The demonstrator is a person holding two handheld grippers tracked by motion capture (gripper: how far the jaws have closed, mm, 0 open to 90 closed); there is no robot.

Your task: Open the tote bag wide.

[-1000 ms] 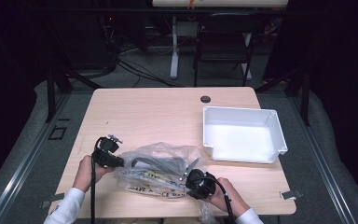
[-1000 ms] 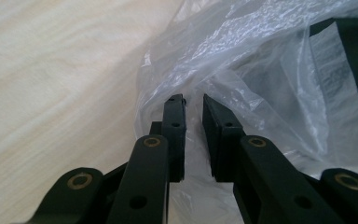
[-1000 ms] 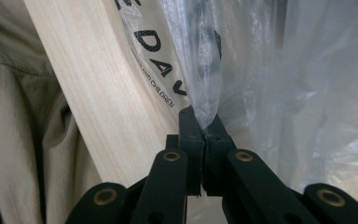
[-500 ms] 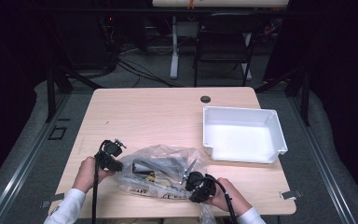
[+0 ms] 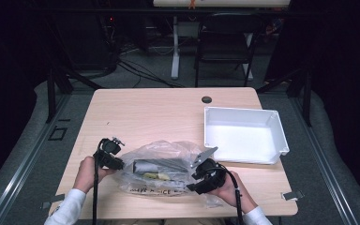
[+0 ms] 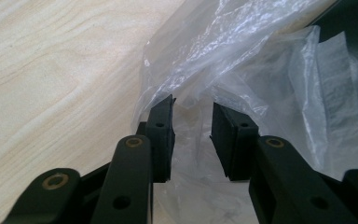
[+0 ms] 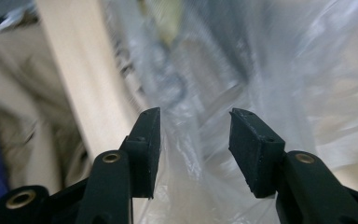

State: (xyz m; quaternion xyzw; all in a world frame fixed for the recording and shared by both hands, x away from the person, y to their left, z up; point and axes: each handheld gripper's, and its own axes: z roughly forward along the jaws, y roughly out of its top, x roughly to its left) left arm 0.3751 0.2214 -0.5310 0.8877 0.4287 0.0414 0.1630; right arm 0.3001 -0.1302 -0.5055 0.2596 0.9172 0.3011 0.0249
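Table (image 5: 168,112) w/ white bin (image 5: 243,136) up top; left gripper (image 6: 192,123) cam: bag (image 6: 242,70) folds.

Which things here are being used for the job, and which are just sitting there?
Being used: plastic bag with dark things inside; left gripper and right gripper, both jaws just opening around bag film.

Just sitting there: white tray, black disc on the table, chair.

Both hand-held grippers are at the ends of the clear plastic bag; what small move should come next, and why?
Probably re-close the right hand-held gripper on the plastic bag: its jaws have just been opening, with film between them but unpinched. The left hand-held gripper also stands slack around the film.
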